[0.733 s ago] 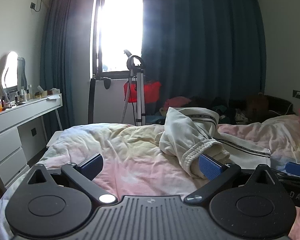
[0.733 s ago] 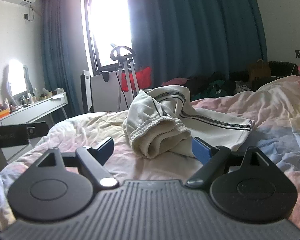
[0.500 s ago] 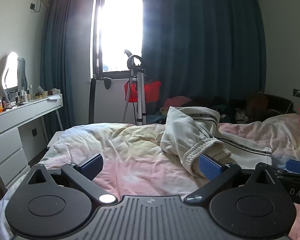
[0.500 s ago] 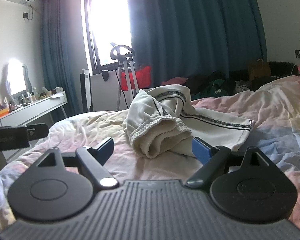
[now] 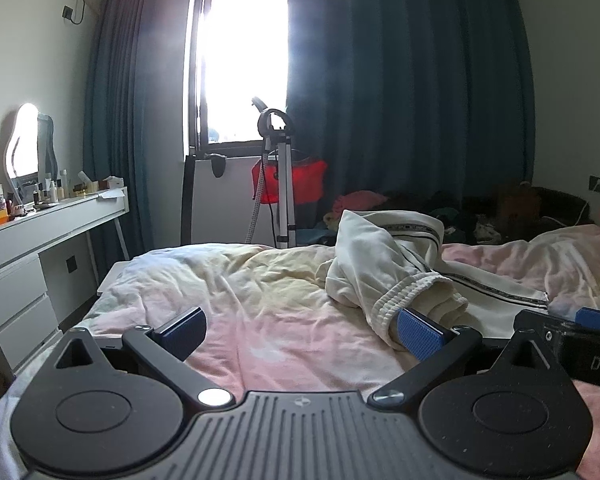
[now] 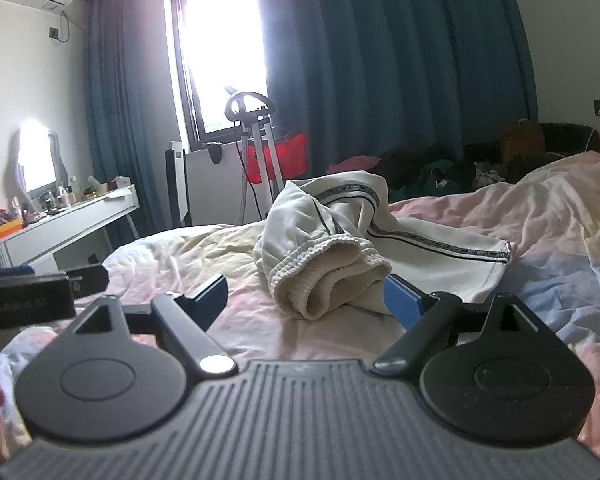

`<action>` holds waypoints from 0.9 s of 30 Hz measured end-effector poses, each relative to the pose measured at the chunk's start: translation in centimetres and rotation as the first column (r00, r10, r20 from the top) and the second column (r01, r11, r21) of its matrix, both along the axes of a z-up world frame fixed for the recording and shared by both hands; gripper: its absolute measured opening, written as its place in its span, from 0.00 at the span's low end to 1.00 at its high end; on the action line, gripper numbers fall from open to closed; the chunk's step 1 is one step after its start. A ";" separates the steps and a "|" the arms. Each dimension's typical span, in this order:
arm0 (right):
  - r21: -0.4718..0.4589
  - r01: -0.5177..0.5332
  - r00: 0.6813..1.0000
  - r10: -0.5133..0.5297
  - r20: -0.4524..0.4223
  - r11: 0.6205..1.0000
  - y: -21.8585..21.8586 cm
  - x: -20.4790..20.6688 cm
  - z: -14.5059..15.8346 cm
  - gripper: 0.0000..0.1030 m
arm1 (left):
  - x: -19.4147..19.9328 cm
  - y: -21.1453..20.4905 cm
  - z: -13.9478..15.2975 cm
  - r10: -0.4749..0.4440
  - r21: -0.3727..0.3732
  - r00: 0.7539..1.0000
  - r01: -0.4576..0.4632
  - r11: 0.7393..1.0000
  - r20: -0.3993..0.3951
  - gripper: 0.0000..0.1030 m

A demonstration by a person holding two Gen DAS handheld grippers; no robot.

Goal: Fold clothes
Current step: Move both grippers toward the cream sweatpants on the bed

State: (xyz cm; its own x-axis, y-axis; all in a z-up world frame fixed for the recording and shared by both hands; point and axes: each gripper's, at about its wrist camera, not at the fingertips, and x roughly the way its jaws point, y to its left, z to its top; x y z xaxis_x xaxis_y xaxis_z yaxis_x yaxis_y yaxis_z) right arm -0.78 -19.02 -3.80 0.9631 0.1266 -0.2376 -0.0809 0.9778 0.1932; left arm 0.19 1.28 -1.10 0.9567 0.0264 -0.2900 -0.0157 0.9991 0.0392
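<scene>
A cream-white pair of track pants (image 5: 384,264) with a black side stripe lies crumpled on the pastel bed cover (image 5: 240,280), its ribbed waistband facing me. My left gripper (image 5: 300,330) is open and empty, low over the bed, with the waistband just beyond its right finger. My right gripper (image 6: 310,300) is open and empty, with the waistband (image 6: 320,276) lying just ahead between the fingertips. The pants (image 6: 340,232) stretch back right, the leg ending at a hem (image 6: 504,254).
A white dresser (image 5: 40,240) with a lit mirror stands left of the bed. A steamer stand (image 5: 278,184) and red bag stand by the window. A clothes pile (image 6: 440,172) lies at the back. My right gripper shows at the left view's right edge (image 5: 580,344).
Both grippers have edged slightly toward the pants and stay open. The pants have not moved.
</scene>
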 end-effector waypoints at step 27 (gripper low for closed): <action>0.061 0.002 1.000 0.000 -0.024 0.998 -4.5 -1.9 3.0 0.85 | 2.8 -3.7 -0.8 0.005 0.041 0.997 -0.002 0.999 -0.079 0.99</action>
